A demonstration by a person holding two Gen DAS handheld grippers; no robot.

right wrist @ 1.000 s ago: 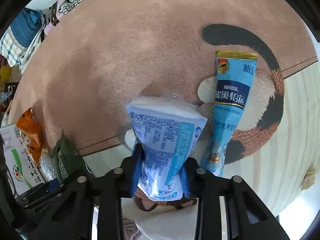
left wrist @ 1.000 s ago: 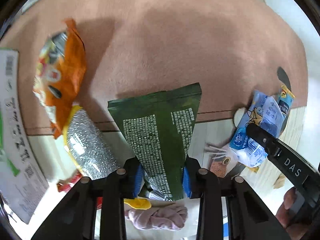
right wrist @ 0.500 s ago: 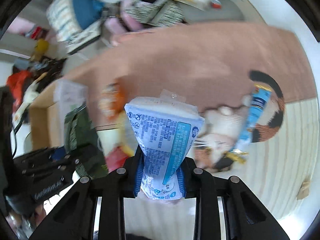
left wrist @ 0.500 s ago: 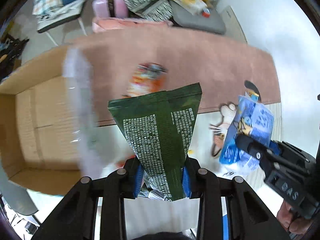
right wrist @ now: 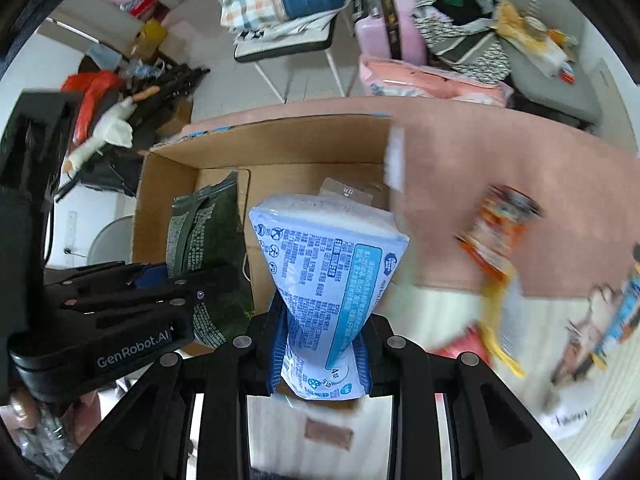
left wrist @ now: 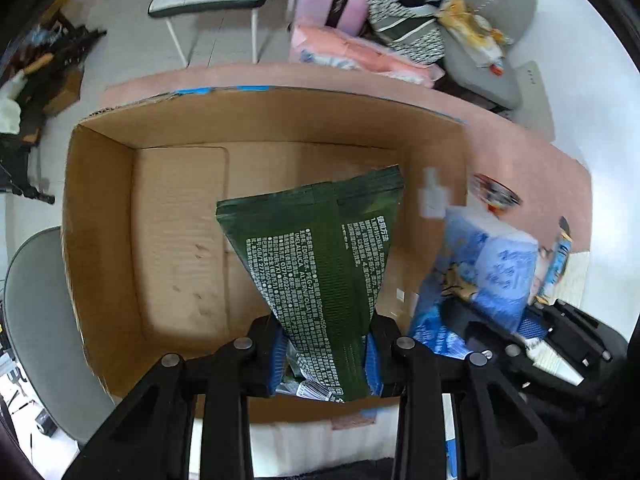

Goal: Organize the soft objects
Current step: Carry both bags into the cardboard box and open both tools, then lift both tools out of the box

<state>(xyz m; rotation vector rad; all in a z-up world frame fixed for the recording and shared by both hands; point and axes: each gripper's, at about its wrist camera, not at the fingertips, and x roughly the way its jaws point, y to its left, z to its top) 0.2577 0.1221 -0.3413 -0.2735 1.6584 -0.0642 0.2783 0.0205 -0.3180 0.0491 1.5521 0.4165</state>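
My left gripper [left wrist: 326, 354] is shut on a dark green packet [left wrist: 320, 264] with white print, held over the inside of an open cardboard box [left wrist: 104, 216]. My right gripper [right wrist: 320, 354] is shut on a light blue and white soft pack [right wrist: 328, 268], hanging over the box's [right wrist: 288, 140] right part near its right wall. In the left wrist view the blue pack [left wrist: 488, 272] shows blurred at the right. The green packet [right wrist: 208, 248] and left gripper show at the left of the right wrist view. The box floor looks bare.
The box sits on a pink rug [right wrist: 500, 160]. An orange snack bag [right wrist: 500, 232] and a blue stick pack [right wrist: 620, 312] lie blurred on the rug to the right. A chair [right wrist: 288, 40], pink bags [left wrist: 340, 4] and a grey cushion [left wrist: 492, 40] stand behind the box.
Both grippers have swung left from the rug and its snack bags to over the cardboard box, each still gripping its packet. The box has come fully into view.
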